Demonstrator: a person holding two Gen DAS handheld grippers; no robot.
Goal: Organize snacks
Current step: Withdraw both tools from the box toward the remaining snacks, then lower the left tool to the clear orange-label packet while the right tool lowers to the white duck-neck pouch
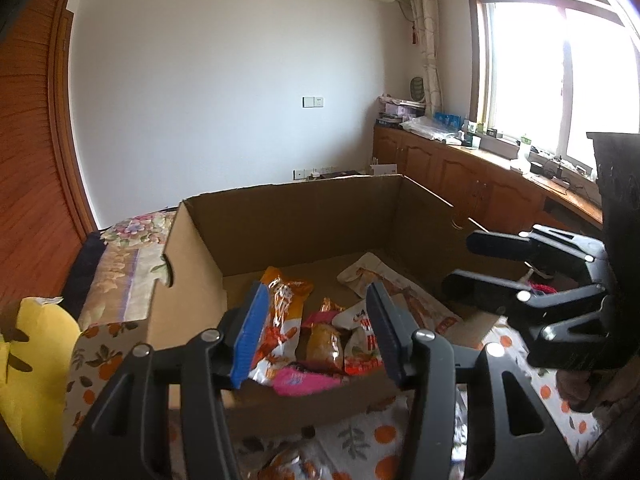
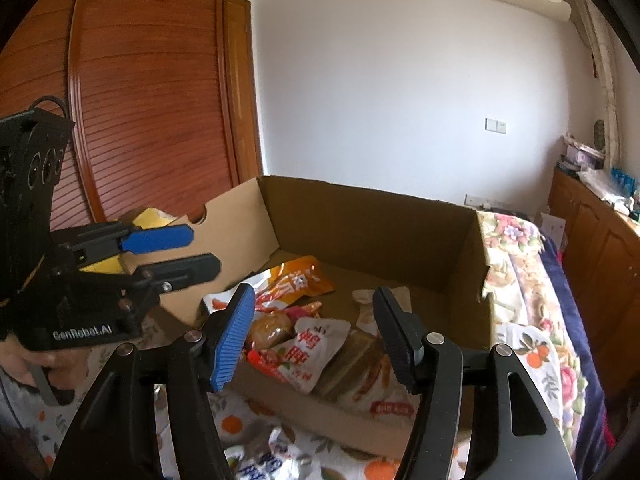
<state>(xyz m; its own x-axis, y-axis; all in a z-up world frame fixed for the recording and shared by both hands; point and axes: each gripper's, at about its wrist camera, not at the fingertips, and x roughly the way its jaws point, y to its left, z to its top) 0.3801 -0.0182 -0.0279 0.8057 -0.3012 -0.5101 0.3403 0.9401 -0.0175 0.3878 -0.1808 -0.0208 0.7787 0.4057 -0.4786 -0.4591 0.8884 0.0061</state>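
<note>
An open cardboard box [image 1: 192, 280] sits on a patterned cloth; it also shows in the right wrist view [image 2: 360, 216]. Inside lie several snack packets: an orange packet [image 1: 282, 312], a pink one [image 1: 304, 380], a white-and-red one [image 2: 316, 344], a brown bun packet [image 2: 272, 330] and a large pale packet [image 1: 404, 292]. My left gripper [image 1: 316, 332] is open and empty above the box's near edge. My right gripper [image 2: 316, 340] is open and empty above the same edge. Each gripper shows in the other's view, the right [image 1: 472, 264] and the left [image 2: 188, 252].
More snack packets lie on the orange-print cloth in front of the box [image 2: 264, 460]. A yellow bag [image 1: 36, 364] sits left of the box. A floral blanket [image 2: 520, 264], wooden cabinets [image 1: 460, 176], a wooden door [image 2: 152, 100] and a window surround the area.
</note>
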